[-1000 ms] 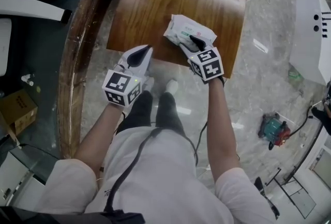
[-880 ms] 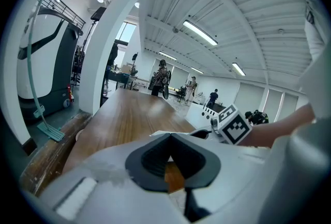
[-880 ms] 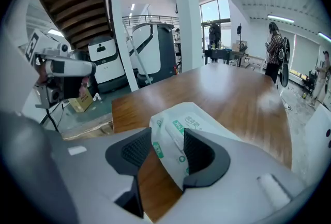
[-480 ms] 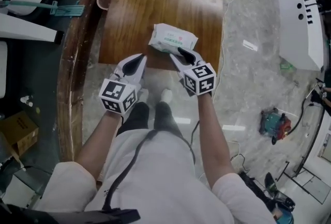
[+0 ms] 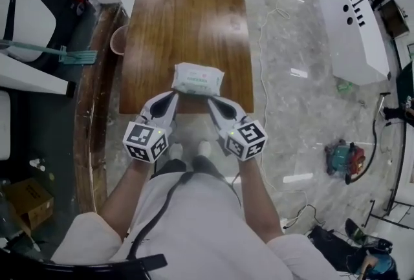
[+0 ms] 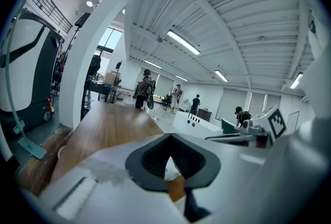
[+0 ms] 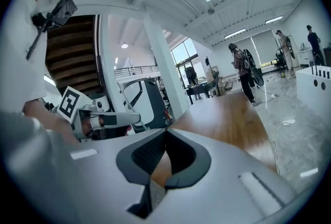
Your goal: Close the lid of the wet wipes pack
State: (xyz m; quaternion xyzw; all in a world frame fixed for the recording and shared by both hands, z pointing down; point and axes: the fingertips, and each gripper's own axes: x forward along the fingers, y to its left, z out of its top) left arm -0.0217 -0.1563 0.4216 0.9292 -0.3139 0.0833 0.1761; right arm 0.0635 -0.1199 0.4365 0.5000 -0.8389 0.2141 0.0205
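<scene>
My left tongs [image 5: 172, 96] are pressed together, empty. My right tongs [image 5: 212, 101] have just closed on nothing. The wet wipes pack [image 5: 198, 78] lies on the counter [image 5: 187, 13] just ahead of both.

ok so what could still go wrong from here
The wet wipes pack lies close to the near edge of the table, so a nudge from the left hand-held gripper or the right hand-held gripper, whose jaws just closed empty, could knock it off. Whether the lid has latched can't be seen.
</scene>
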